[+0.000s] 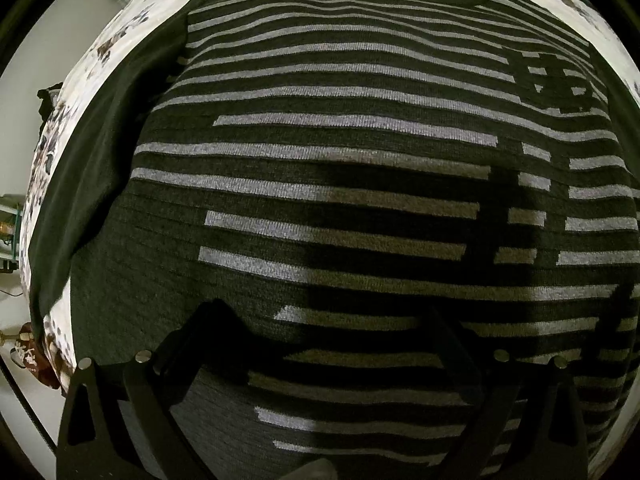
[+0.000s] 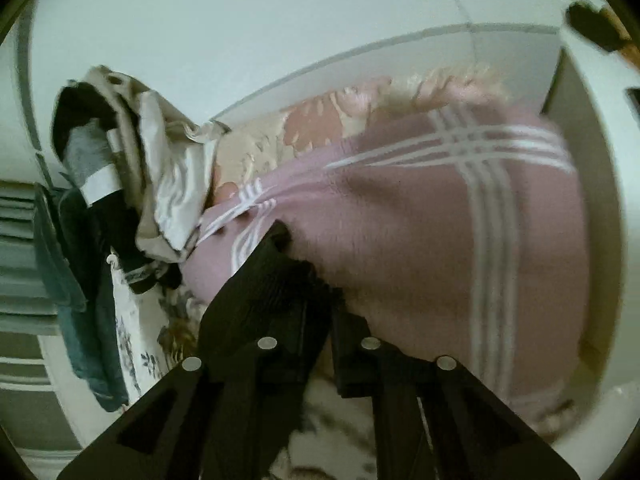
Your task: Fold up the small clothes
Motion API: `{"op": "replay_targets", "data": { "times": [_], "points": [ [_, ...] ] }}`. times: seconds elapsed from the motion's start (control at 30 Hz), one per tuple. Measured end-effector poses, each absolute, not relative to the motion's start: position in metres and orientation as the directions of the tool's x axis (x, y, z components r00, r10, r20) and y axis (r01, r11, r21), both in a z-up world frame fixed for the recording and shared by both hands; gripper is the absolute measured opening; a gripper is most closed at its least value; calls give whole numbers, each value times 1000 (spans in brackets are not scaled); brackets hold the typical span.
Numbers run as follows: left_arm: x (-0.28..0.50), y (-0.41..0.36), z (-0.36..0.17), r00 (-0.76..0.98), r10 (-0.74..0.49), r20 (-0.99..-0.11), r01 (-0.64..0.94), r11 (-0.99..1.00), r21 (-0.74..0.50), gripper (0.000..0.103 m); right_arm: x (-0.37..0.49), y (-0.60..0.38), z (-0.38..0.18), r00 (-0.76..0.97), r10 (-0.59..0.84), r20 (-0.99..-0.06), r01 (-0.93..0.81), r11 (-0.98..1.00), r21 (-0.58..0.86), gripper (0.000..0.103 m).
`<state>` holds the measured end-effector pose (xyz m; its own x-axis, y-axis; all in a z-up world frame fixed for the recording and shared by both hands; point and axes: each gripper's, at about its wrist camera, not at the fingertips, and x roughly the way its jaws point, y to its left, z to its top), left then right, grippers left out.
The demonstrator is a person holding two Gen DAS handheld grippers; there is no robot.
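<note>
A dark sweater [image 1: 340,160] with grey stripes lies spread flat on a floral bed sheet [image 1: 100,48], its collar at the far end. The left hand-held gripper [image 1: 320,336] hangs over it, fingers wide apart and empty. The right hand-held gripper [image 2: 308,264] is closed, pinching black fabric [image 2: 276,276] beside a pink blanket [image 2: 400,220] and a clothes pile [image 2: 120,168].

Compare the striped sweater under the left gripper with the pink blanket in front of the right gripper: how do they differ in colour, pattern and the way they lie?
The striped sweater is dark with grey horizontal bars; the pink blanket carries thin white crossing lines. The sweater lies spread flat; the blanket sits bunched in a mound. The sweater fills its view; the blanket has other clothes piled beside it. Both rest on floral bedding.
</note>
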<state>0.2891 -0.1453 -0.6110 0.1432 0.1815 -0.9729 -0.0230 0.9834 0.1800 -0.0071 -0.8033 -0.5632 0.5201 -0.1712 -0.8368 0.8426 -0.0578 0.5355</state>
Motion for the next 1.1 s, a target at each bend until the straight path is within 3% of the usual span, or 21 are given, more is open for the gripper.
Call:
{"op": "replay_targets", "data": {
  "times": [0.1,0.17,0.23,0.27,0.63,0.77,0.93,0.97,1.0,1.1],
  "points": [
    [290,-146,-611,139,184,-973,-30,983,182,103,-11,-794,-550,497,-143,-856,865,9,501,11],
    [290,-146,-611,140,185,-973,-33,983,182,103,-17,-794,-558,500,-81,-862,865,-15,502,28],
    [291,-147,-611,142,185,-973,-34,983,182,103,-26,-794,-568,537,-49,-842,840,-58,539,58],
    [291,-147,-612,143,184,-972,-34,983,181,103,-30,-793,-574,568,-45,-822,818,-80,570,61],
    [290,-143,-612,152,169,-974,-24,986,167,103,2,-812,-591,604,-150,-783,787,-46,616,68],
    [290,-142,-612,152,169,-974,-26,986,167,103,-3,-809,-582,659,-168,-733,744,-2,669,66],
    [288,-142,-612,157,164,-974,-25,986,162,103,16,-818,-582,645,-168,-746,762,63,644,64],
    [288,-142,-612,159,163,-974,-24,987,162,103,22,-818,-579,630,-164,-759,776,93,624,52],
    [287,-142,-612,161,164,-973,-24,987,162,103,29,-818,-577,620,-154,-769,784,121,608,6],
    [283,-140,-610,162,165,-973,-24,986,163,103,47,-815,-572,587,-115,-801,806,179,564,8]
  ]
}}
